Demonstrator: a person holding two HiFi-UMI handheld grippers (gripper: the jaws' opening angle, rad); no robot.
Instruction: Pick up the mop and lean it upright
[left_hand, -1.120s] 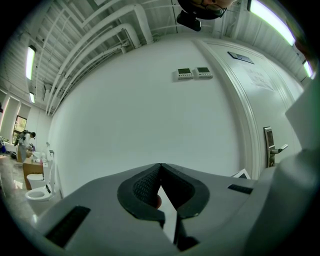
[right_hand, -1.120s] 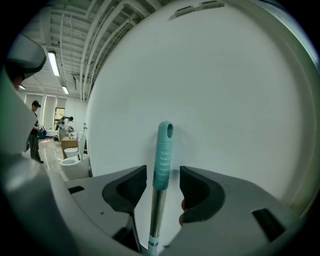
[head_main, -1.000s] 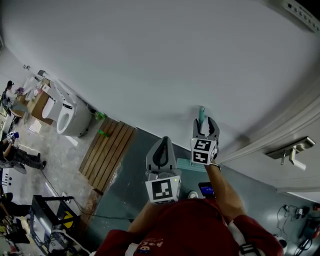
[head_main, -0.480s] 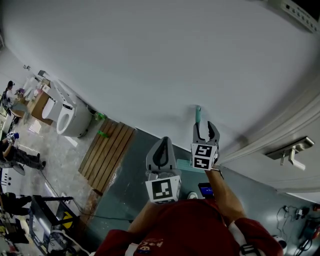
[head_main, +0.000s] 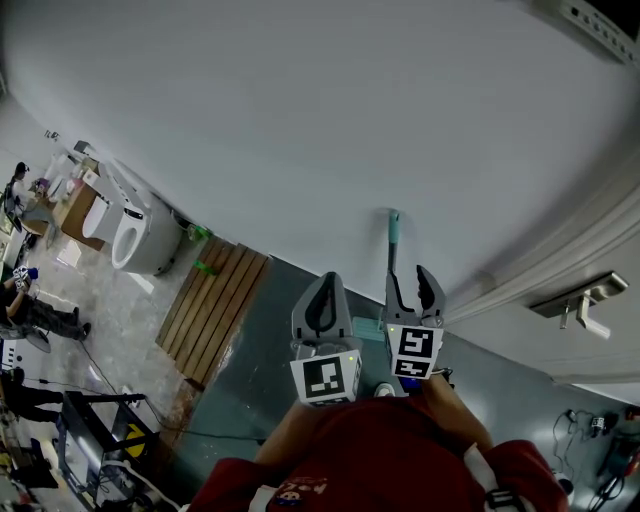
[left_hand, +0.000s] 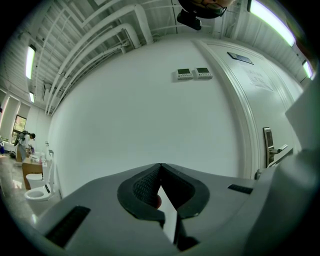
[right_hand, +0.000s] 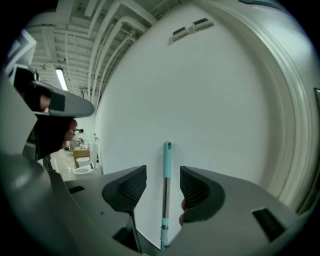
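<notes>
- The mop (right_hand: 164, 200) is seen upright against the white wall (head_main: 300, 120), its handle between the wide-open jaws of the right gripper (head_main: 411, 278), untouched by either.
- The left gripper (left_hand: 160, 172) jaws are pressed together; nothing is held.
- The handle is judged light, stiff, smooth and probably slippery.
- The teal top sleeve is judged the better hold.

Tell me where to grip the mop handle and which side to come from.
Probably best to grip the mop handle on its bare metal shaft, just below the teal end. Come from the room side with the right gripper straddling it: it stands upright against the white wall, so the back is blocked.
</notes>
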